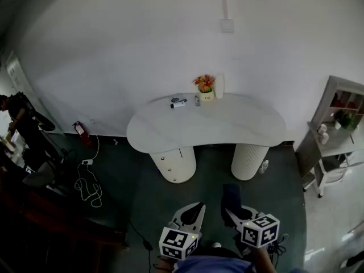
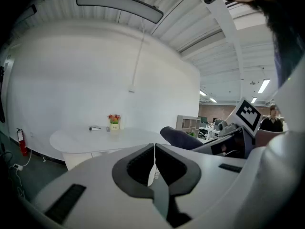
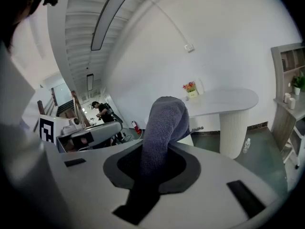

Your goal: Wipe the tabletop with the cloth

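Cloth point(image 3: 164, 123) stands pinched in right claw point(image 3: 161, 150); head view alone shows whole table point(image 1: 205, 127).

White wall point(image 1: 170, 38), dark green floor point(image 1: 213, 166), shelf unit point(image 1: 328, 104) at right, long ceiling lamp point(image 2: 119, 6).

A white, kidney-shaped worktop point(image 1: 227, 131) stands against the white wall on two ribbed round pedestals point(image 1: 174, 164), on a dark green floor point(image 1: 211, 182). At its far edge sit a small pot of orange and red flowers point(image 1: 205, 87) and, just beside it, a tall white container point(image 1: 219, 86). Near them lie a small dark-and-white device point(image 1: 178, 103) and a small grey item point(image 1: 197, 100)
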Demonstrator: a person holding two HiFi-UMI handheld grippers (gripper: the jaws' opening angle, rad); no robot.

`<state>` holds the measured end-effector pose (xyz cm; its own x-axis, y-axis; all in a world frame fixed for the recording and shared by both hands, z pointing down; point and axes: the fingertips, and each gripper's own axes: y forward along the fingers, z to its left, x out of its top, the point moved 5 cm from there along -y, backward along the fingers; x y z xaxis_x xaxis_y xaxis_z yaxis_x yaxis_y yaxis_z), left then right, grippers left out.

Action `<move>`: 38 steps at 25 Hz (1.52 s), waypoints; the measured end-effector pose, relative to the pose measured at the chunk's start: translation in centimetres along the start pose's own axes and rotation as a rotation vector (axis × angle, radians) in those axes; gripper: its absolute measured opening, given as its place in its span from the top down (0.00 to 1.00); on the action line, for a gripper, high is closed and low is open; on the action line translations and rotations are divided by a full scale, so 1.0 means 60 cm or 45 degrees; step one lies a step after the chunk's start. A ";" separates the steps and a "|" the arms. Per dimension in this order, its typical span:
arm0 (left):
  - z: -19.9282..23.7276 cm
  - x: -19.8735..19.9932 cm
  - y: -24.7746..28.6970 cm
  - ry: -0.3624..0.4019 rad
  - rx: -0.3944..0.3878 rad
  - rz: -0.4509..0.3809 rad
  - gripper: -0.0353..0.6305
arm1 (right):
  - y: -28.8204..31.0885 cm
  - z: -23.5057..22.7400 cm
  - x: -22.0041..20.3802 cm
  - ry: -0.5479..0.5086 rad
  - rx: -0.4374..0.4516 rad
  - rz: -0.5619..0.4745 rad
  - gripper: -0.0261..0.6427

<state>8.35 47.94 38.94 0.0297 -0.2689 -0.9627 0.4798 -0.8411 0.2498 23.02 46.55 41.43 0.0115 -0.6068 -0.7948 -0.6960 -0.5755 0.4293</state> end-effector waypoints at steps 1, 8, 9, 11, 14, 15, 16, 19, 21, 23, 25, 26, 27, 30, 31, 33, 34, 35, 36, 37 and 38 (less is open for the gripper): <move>-0.002 0.001 0.002 -0.005 -0.005 0.001 0.92 | -0.001 -0.003 0.001 0.004 -0.003 -0.005 0.85; -0.013 0.004 0.021 -0.008 -0.017 0.008 0.92 | -0.006 -0.023 0.004 0.004 -0.024 -0.008 0.85; -0.015 0.004 0.024 -0.008 -0.020 0.011 0.92 | -0.006 -0.025 0.004 0.001 -0.028 -0.006 0.85; -0.017 0.004 0.030 -0.007 -0.022 0.015 0.92 | -0.006 -0.030 0.004 0.006 -0.025 -0.005 0.85; -0.022 0.008 0.039 -0.006 -0.022 0.021 0.92 | -0.008 -0.038 0.005 0.021 -0.012 -0.003 0.85; -0.025 0.009 0.040 -0.005 -0.023 0.023 0.92 | -0.008 -0.042 0.006 0.024 -0.013 -0.002 0.85; -0.027 0.009 0.041 -0.004 -0.024 0.026 0.92 | -0.009 -0.045 0.006 0.026 -0.016 0.000 0.85; -0.026 0.008 0.044 0.002 -0.021 0.037 0.92 | -0.004 -0.053 0.005 0.034 -0.018 0.006 0.85; -0.022 0.007 0.046 0.004 -0.015 0.050 0.92 | 0.001 -0.054 0.004 0.043 -0.011 0.012 0.85; -0.018 0.009 0.050 0.001 -0.008 0.060 0.92 | 0.005 -0.056 0.005 0.060 -0.002 0.018 0.85; -0.013 0.011 0.055 -0.007 -0.004 0.065 0.92 | 0.011 -0.061 0.008 0.069 0.001 0.026 0.85; -0.010 0.011 0.059 -0.010 -0.004 0.069 0.92 | 0.016 -0.064 0.009 0.072 0.002 0.029 0.85; -0.007 0.010 0.063 -0.011 -0.004 0.074 0.92 | 0.021 -0.068 0.011 0.075 0.003 0.032 0.85; 0.008 0.006 0.077 -0.011 -0.005 0.096 0.92 | 0.038 -0.077 0.017 0.081 0.002 0.043 0.85; 0.016 0.007 0.083 -0.013 -0.004 0.100 0.92 | 0.045 -0.080 0.022 0.080 0.000 0.046 0.85; 0.032 0.010 0.099 -0.017 -0.004 0.098 0.92 | 0.060 -0.089 0.032 0.082 -0.007 0.049 0.85; 0.041 0.011 0.107 -0.018 -0.003 0.096 0.92 | 0.068 -0.096 0.038 0.086 -0.013 0.048 0.85; 0.050 0.013 0.115 -0.017 0.000 0.093 0.92 | 0.076 -0.102 0.044 0.090 -0.021 0.046 0.85; 0.061 0.016 0.124 -0.015 0.005 0.090 0.92 | 0.084 -0.109 0.051 0.095 -0.029 0.043 0.85; 0.074 0.020 0.133 -0.012 0.010 0.087 0.92 | 0.093 -0.115 0.061 0.100 -0.038 0.039 0.85; 0.088 0.025 0.142 -0.008 0.014 0.084 0.92 | 0.103 -0.122 0.071 0.103 -0.046 0.035 0.85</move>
<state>7.86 37.87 40.20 0.0555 -0.3269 -0.9434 0.4672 -0.8266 0.3138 24.02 36.40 43.80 0.0519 -0.6644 -0.7456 -0.6705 -0.5765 0.4670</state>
